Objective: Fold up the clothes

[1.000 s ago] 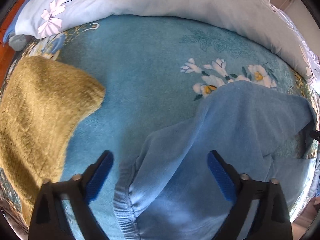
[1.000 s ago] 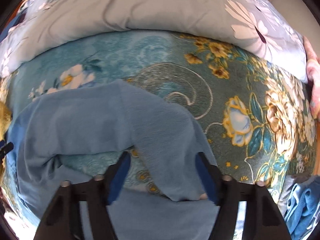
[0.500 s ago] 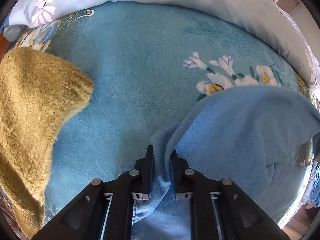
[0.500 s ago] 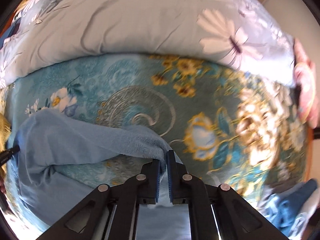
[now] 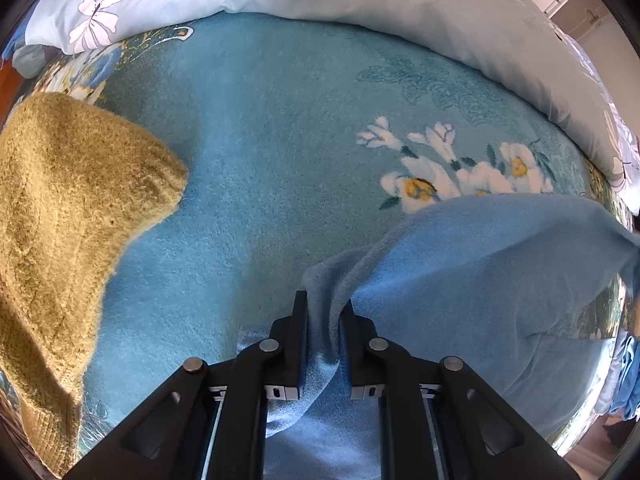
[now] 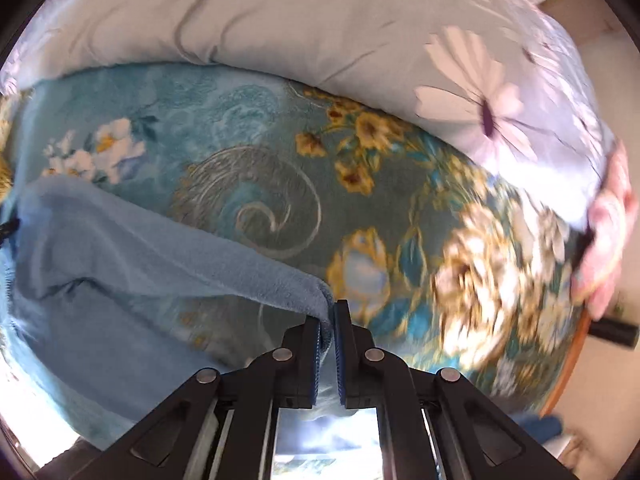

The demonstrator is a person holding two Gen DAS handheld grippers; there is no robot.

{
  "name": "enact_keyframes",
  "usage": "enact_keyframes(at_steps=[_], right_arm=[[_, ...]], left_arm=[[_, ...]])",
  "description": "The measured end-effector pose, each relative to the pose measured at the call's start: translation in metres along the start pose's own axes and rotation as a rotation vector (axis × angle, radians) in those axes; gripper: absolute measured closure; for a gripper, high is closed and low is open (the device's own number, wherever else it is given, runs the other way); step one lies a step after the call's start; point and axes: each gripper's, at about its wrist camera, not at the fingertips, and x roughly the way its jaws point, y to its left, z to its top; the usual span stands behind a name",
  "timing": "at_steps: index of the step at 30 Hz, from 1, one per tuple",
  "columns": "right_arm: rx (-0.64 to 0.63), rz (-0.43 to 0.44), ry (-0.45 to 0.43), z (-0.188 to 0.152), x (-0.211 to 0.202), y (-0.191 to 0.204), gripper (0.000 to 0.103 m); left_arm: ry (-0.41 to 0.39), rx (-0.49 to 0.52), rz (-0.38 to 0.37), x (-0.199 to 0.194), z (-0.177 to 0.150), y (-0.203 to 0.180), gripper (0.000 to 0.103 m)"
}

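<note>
right now the left gripper (image 5: 325, 312) pinches a bunched fold of the light blue garment (image 5: 492, 264) between its closed-down fingers, and the cloth rises off the teal floral blanket (image 5: 260, 152) toward the right. the right gripper (image 6: 327, 320) clamps the garment's (image 6: 120, 248) other edge, fingers nearly together, so the fabric spans between the two. an olive knitted sweater (image 5: 64, 216) lies on the blanket well to the left. a pale flowered quilt (image 6: 320, 20) runs along the far side.
</note>
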Motion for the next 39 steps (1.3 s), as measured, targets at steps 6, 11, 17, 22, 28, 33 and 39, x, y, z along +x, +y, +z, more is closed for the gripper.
enact_keyframes(at_steps=[6,11,17,22,28,33,39], right_arm=[[-0.04,-0.024,0.011,0.051,0.037,0.008,0.093],[-0.074,-0.044,0.02,0.093,0.067,0.015,0.087],[-0.149,-0.005,0.009,0.102,0.062,0.019,0.062],[-0.156,-0.014,-0.121,0.079,0.012,-0.004,0.046],[0.131,0.004,-0.296,0.021,-0.032,-0.059,0.037],[0.242,0.074,-0.156,-0.022,0.019,-0.07,0.035],[0.279,0.161,-0.122,-0.021,0.06,-0.061,0.038]], left_arm=[[0.004,-0.021,0.003,0.0,0.001,0.005,0.089],[0.008,-0.045,0.004,0.0,0.001,0.007,0.089],[0.015,-0.046,0.003,-0.003,0.004,0.011,0.089],[0.022,-0.052,0.011,-0.006,0.006,0.012,0.088],[0.023,-0.079,0.008,-0.008,0.008,0.015,0.084],[0.024,-0.063,0.017,-0.009,0.009,0.014,0.079],[0.023,-0.044,0.037,-0.011,0.01,0.014,0.077]])
